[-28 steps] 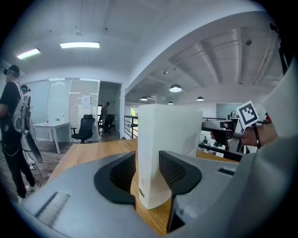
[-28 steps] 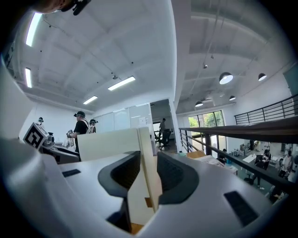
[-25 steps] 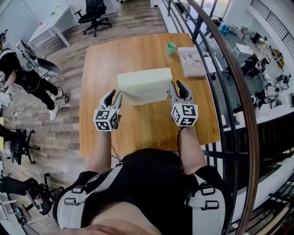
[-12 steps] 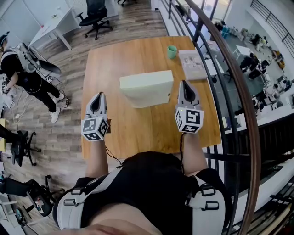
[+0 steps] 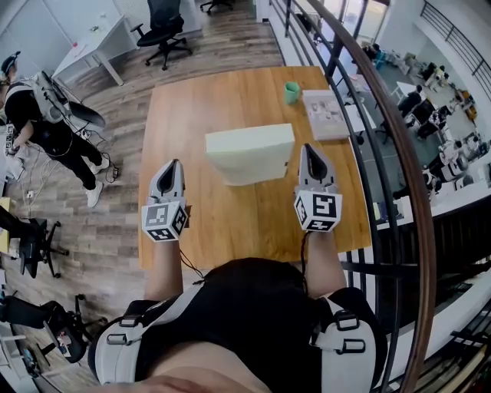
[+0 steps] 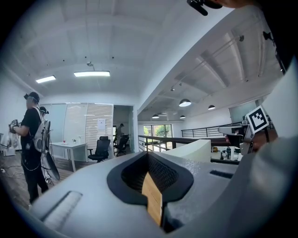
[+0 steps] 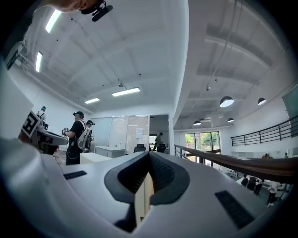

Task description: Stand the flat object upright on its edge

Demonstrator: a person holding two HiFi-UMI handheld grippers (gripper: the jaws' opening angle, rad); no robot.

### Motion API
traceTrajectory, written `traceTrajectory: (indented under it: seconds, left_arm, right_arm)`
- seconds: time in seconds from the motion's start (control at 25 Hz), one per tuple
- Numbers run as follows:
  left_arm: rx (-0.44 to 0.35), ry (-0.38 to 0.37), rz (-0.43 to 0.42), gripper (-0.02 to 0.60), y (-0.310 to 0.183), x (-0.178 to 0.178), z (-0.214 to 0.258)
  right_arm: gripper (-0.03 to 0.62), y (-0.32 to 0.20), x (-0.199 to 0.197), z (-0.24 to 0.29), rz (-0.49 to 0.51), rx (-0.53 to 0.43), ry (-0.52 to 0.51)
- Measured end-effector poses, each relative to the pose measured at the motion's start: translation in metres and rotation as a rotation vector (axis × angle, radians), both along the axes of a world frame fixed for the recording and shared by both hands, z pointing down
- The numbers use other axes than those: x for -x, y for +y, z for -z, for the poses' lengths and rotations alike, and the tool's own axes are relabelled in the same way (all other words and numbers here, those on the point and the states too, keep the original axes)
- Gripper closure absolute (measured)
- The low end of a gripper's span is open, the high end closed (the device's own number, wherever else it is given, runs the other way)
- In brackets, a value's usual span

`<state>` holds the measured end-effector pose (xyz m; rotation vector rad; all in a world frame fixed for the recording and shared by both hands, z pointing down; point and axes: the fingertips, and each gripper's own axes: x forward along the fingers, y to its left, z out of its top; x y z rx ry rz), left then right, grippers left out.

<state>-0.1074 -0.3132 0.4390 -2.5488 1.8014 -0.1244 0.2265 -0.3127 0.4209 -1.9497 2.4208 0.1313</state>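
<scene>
A pale cream flat box (image 5: 249,153) stands upright on its long edge in the middle of the wooden table (image 5: 192,107); its top corner also shows in the left gripper view (image 6: 193,151). My left gripper (image 5: 170,163) hovers to the box's left and nearer me, clear of it. My right gripper (image 5: 309,148) hangs just off the box's right end, not touching. Both jaws have just closed with nothing between them. In the gripper views the left gripper (image 6: 149,158) and the right gripper (image 7: 149,158) each show pads pressed together and point level.
A green cup (image 5: 291,92) and a printed booklet (image 5: 326,113) lie at the table's far right. A dark railing (image 5: 383,130) runs along the right side. A person (image 5: 38,115) stands on the floor at the left, beyond a white desk (image 5: 92,46) and an office chair (image 5: 165,23).
Both grippers were open against the box's two ends; they let go, drew back toward me and outward, rose and shut. The box stays standing on its edge.
</scene>
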Motion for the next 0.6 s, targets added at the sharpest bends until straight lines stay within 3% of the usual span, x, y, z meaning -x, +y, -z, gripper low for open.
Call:
traceTrajectory:
  seconds: [0.6]
  left_arm:
    - [-0.002,-0.008,-0.013,0.577,0.004,-0.009,-0.001]
  right_arm:
    - [0.589,-0.001,0.008,-0.002,0.021,0.004,-0.035]
